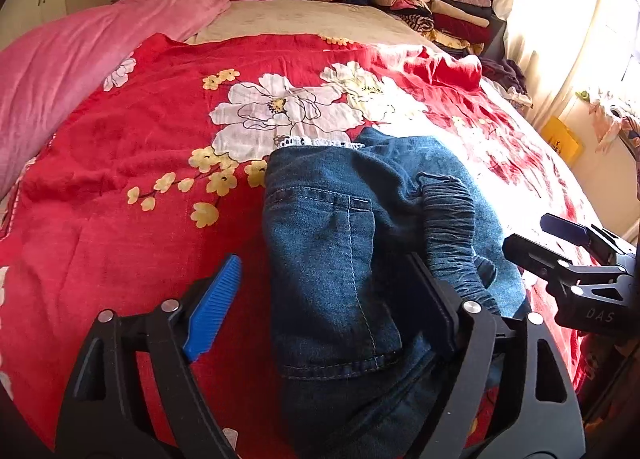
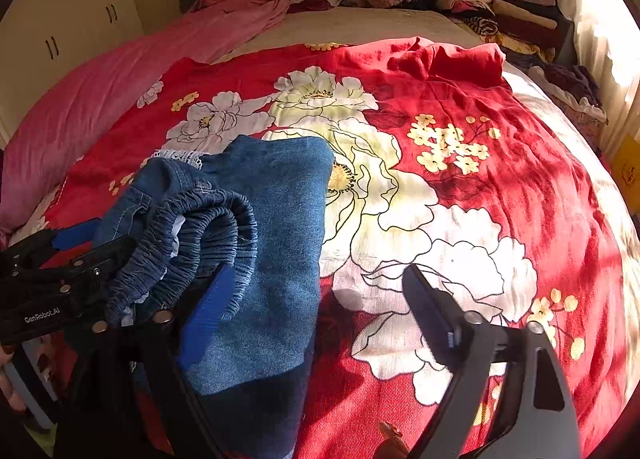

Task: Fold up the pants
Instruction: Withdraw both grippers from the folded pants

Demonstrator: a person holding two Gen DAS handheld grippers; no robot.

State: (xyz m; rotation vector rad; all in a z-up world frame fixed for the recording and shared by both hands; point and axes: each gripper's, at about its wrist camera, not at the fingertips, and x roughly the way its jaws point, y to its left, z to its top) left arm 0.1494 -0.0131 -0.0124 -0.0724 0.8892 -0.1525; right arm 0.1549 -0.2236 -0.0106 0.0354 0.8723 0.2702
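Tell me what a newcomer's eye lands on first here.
The red floral bedspread fills the bed, with folded blue jeans lying on its near edge. Both tongs, left and right, stand open over the jeans. Stacked folded clothes sit at the far right corner.

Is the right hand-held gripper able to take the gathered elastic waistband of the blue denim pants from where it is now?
Probably yes. The right hand-held gripper stands open, and the gathered elastic waistband of the blue denim pants lies uncovered beside its blue finger. Only the left hand-held gripper crowds the far side.
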